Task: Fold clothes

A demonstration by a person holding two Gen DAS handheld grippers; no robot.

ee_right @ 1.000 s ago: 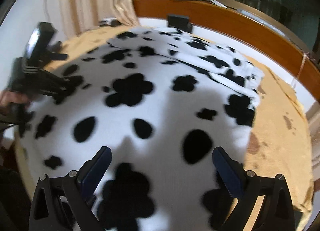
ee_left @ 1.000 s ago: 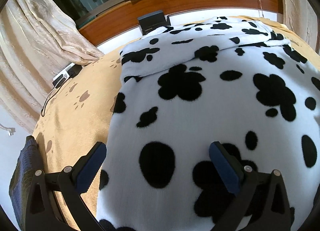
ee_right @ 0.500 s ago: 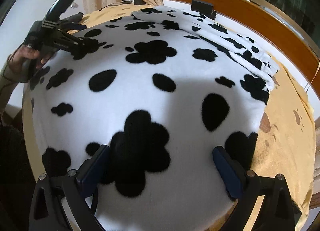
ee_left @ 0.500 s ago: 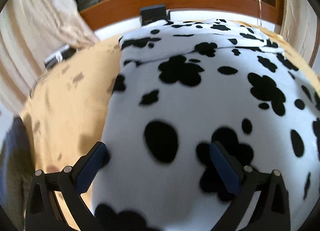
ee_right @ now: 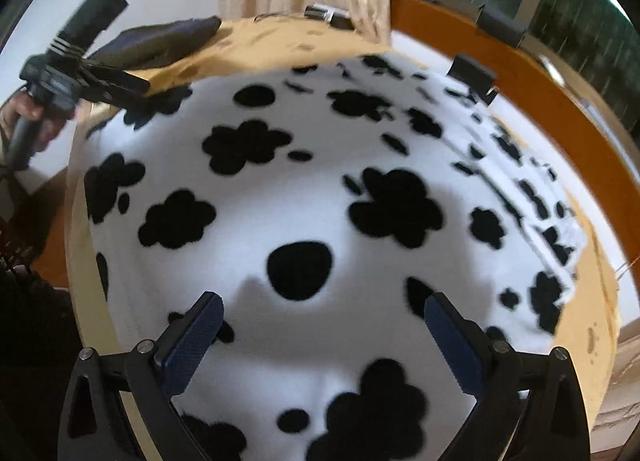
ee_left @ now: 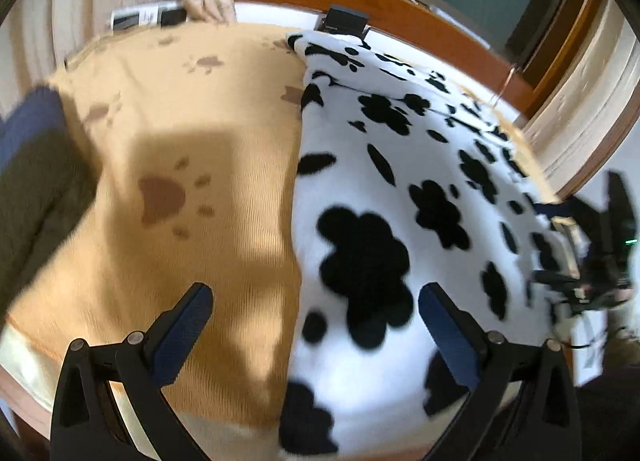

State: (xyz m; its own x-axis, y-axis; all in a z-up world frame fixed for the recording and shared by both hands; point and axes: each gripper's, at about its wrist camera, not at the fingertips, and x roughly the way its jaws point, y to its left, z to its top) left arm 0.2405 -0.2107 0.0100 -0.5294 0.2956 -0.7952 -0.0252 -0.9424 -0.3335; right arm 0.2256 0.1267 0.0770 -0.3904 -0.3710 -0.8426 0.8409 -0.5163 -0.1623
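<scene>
1. A white fleece garment with black blotches [ee_right: 320, 189] is spread flat over a tan paw-print cover [ee_left: 192, 133].
2. The left gripper [ee_left: 314, 325] is held with jaws apart above the garment's left edge, gripping nothing.
3. The right gripper [ee_right: 324, 329] is likewise held spread wide over the fleece.

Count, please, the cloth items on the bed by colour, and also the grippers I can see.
White fleece with black spots: 1
Tan cover with brown paw prints: 1
Dark blue cloth at the bed's edge: 1
Grippers, left gripper and right gripper, both open and empty: 2
Total: 5
</scene>
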